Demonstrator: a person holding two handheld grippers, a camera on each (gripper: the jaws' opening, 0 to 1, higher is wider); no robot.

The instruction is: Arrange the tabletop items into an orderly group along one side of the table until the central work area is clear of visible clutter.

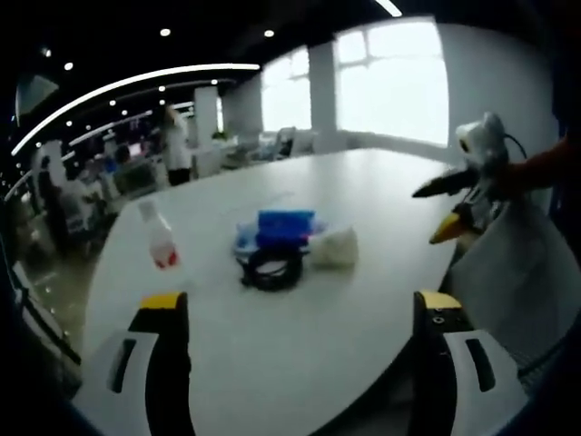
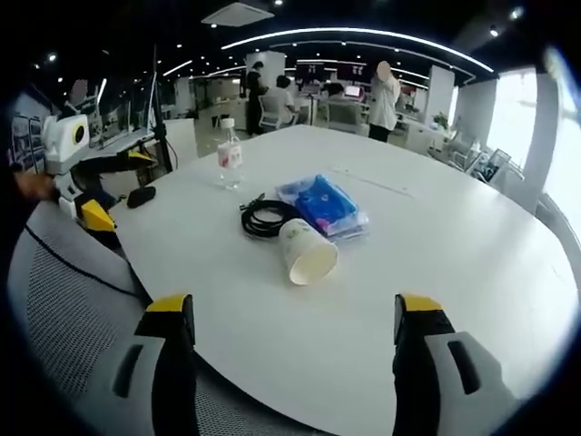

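While nothing is gripped yet, I judge the tidying hasn't begun: both my grippers, left [image 1: 295, 313] and right [image 2: 295, 313], hang off the table [image 2: 472, 245] edge with jaws wide and empty. Bottle [image 2: 230, 156], cable [image 2: 266, 218], blue packet [image 2: 325, 204] and tipped cup [image 2: 307, 252] cluster mid-table. Next I'd reach for the cup, nearest; a mesh chair [image 2: 64, 309] crowds my approach.

Left hand-held gripper [image 1: 300, 313] black jaws, yellow tips, white housings, right hand-held gripper [image 2: 292, 313] alike
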